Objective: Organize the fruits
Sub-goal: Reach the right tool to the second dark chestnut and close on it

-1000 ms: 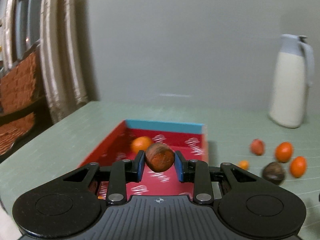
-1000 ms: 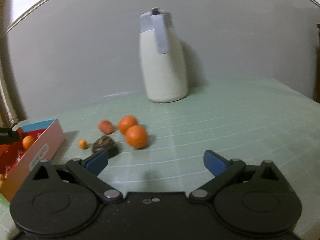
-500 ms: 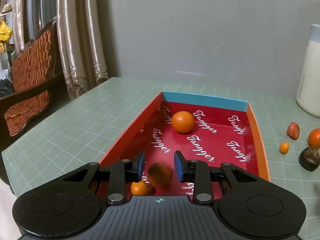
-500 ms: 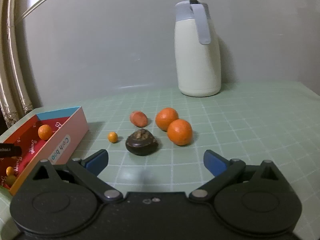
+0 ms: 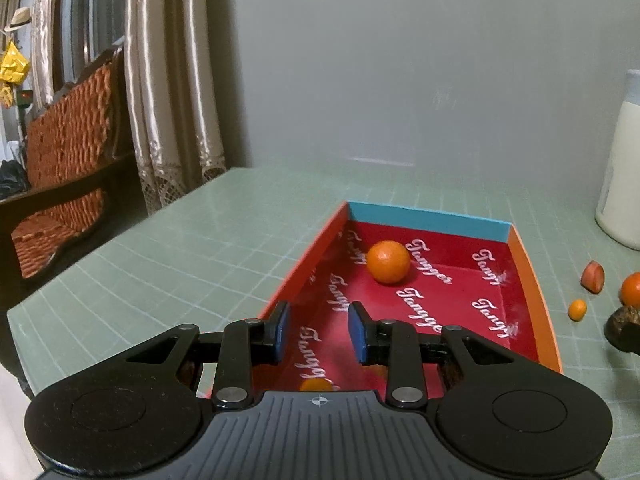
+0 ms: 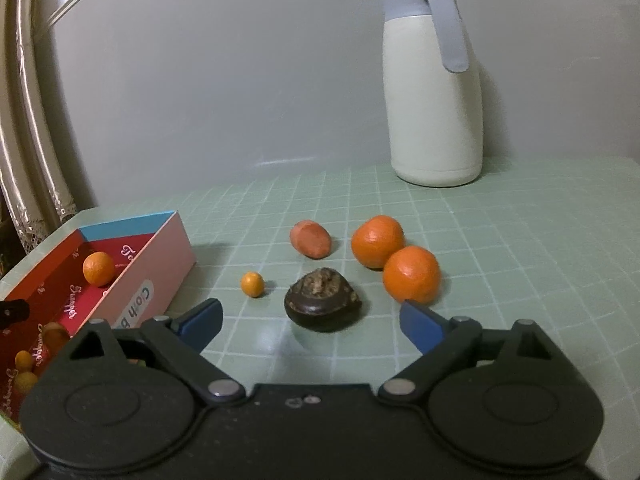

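My left gripper (image 5: 318, 332) hovers over the near end of the red box (image 5: 532, 280), its jaws a narrow gap apart with nothing between them. An orange (image 5: 388, 261) lies at the box's far end and a small orange fruit (image 5: 316, 384) peeks out under the gripper. My right gripper (image 6: 310, 318) is wide and its jaws are closing. A dark brown fruit (image 6: 323, 304) sits on the mat just ahead, between the fingertips and untouched. Around it lie a kumquat (image 6: 252, 284), a reddish fruit (image 6: 311, 239) and two oranges (image 6: 377, 241), (image 6: 412, 274).
A cream jug (image 6: 434, 92) with a grey lid stands at the back by the wall. The box's pink outer wall (image 6: 160, 268) is left of the loose fruits. A wicker chair (image 5: 68, 152) and curtains (image 5: 172, 100) stand beyond the table's left edge.
The brown round fruit left my left gripper and dropped into the box, and that gripper moved on over the box. My right gripper came closer to the dark brown fruit and narrowed slightly.
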`<state>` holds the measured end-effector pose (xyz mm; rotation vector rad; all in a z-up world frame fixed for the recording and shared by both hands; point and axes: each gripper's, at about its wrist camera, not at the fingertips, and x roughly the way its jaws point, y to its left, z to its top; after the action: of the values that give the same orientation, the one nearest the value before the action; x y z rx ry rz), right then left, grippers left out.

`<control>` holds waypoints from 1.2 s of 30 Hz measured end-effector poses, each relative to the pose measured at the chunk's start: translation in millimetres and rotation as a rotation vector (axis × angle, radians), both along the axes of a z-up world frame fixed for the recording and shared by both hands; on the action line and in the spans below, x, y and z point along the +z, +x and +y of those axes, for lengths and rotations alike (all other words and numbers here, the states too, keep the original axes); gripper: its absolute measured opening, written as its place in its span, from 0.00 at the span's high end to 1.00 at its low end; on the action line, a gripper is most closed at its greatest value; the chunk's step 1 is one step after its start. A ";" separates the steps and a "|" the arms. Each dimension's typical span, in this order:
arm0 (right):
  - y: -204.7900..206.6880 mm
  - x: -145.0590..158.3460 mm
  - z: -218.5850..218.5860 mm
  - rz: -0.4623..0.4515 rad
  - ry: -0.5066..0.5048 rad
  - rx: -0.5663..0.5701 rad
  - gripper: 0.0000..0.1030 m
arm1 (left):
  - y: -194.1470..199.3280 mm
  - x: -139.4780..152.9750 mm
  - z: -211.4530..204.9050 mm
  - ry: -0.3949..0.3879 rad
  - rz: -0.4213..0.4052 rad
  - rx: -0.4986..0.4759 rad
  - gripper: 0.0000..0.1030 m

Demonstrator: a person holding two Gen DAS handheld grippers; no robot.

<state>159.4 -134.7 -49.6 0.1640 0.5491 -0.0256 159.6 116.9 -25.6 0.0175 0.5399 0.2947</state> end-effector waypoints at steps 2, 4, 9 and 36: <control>5.9 -1.0 0.8 0.010 -0.003 -0.002 0.10 | -1.0 0.9 4.2 -0.009 -0.009 -0.001 0.69; 11.5 -2.2 0.3 0.023 -0.001 -0.006 0.12 | -2.5 1.9 7.4 -0.021 -0.016 -0.011 0.69; 21.8 -5.1 -1.4 0.047 -0.002 -0.023 0.12 | -7.6 5.5 10.0 -0.025 -0.034 -0.025 0.68; 38.7 -12.2 9.1 0.103 -0.051 0.000 0.52 | -17.7 8.8 3.1 0.008 -0.073 -0.024 0.42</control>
<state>198.1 -125.6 -61.8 0.1136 0.6507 -0.0484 141.9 120.0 -16.8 0.0209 0.4653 0.2732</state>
